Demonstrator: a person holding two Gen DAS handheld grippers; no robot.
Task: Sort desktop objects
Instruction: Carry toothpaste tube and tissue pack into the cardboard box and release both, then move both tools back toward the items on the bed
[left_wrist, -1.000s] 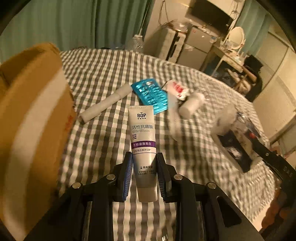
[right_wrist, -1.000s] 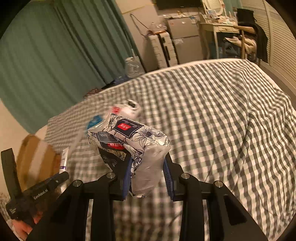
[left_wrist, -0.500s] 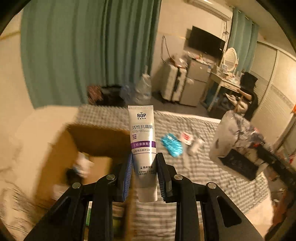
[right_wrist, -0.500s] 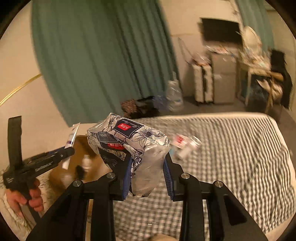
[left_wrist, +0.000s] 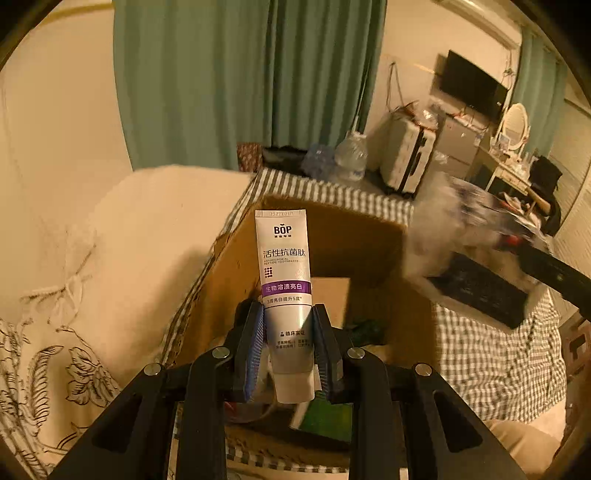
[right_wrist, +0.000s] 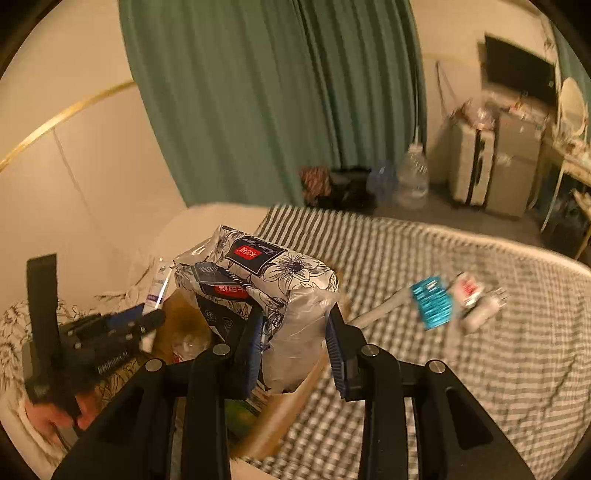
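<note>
Cardboard box (left_wrist: 236, 266) sat open just below and ahead of both my grippers. My right gripper (right_wrist: 295, 343) pinched the floral tissue pack (right_wrist: 280, 280) above its near edge. My left gripper (left_wrist: 288, 343) clamped the white toothpaste tube (left_wrist: 286, 288), upright, over the box.

Right tongs (right_wrist: 295, 349) clamping floral tissue pack (right_wrist: 258, 280) above cardboard box (right_wrist: 291, 398).

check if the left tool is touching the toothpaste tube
Touching. In the left wrist view, the left tool has both fingers pressed flat against the tube, holding it upright over the box.
</note>
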